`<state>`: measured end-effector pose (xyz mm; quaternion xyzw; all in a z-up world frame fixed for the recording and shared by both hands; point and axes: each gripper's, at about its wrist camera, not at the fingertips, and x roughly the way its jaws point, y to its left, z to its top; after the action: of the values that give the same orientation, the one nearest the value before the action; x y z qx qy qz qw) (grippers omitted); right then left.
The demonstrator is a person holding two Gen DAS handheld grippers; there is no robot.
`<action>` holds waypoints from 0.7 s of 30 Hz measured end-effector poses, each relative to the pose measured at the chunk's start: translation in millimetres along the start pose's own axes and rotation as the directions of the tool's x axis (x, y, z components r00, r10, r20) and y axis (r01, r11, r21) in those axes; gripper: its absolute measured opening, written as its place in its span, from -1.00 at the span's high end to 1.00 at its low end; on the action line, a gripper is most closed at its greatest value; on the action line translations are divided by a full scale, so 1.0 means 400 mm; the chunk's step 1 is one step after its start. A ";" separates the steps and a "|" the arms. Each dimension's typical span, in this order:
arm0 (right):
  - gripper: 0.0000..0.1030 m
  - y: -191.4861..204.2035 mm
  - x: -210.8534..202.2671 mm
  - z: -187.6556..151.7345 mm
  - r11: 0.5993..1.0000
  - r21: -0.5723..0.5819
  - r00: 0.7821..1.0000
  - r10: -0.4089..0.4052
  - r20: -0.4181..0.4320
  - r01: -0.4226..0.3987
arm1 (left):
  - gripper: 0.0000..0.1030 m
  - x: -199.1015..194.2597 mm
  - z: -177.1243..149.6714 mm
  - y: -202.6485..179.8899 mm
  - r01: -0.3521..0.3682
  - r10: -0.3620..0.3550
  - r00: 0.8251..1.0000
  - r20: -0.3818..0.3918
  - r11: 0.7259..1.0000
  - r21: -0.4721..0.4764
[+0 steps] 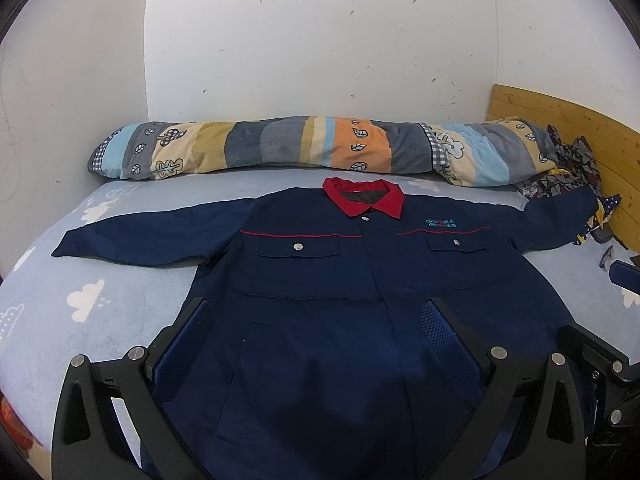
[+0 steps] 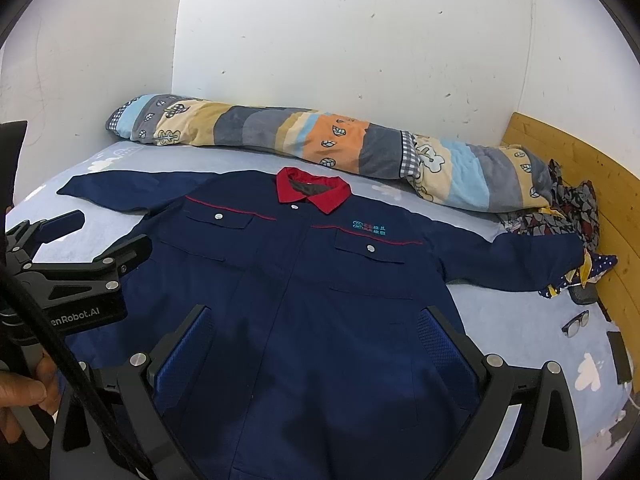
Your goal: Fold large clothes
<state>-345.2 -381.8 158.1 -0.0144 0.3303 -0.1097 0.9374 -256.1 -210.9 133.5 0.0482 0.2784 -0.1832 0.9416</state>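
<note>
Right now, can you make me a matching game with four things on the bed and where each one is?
Things:
1. jacket
2. rolled quilt
3. glasses
4. right gripper

Places or states:
A. along the wall, behind the collar
B. open above the jacket's lower part
C. spread flat, front up, sleeves out
D. on the sheet near the wooden board

Pairs: 1-C, 2-A, 3-D, 4-B

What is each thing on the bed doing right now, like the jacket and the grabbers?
jacket: spread flat, front up, buttoned, sleeves out, not folded yet
left gripper: open, empty, above the jacket
right gripper: open, empty, above the jacket
blanket: rolled up along the wall
glasses: lying on the sheet, arms folded
</note>
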 end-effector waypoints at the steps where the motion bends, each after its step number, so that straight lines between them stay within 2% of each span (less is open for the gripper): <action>1: -1.00 0.000 0.000 0.000 1.000 0.000 1.000 0.000 -0.001 0.000 | -1.00 0.000 0.000 0.001 0.003 -0.003 1.000 0.000 1.000 0.000; 21: -1.00 0.003 0.001 -0.002 1.000 -0.003 1.000 -0.003 0.000 0.003 | -1.00 -0.001 0.002 0.000 0.003 -0.003 1.000 0.001 1.000 0.003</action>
<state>-345.4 -380.8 157.1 -0.0164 0.3307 -0.1104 0.9371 -256.0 -211.0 134.6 0.0490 0.2778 -0.1852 0.9413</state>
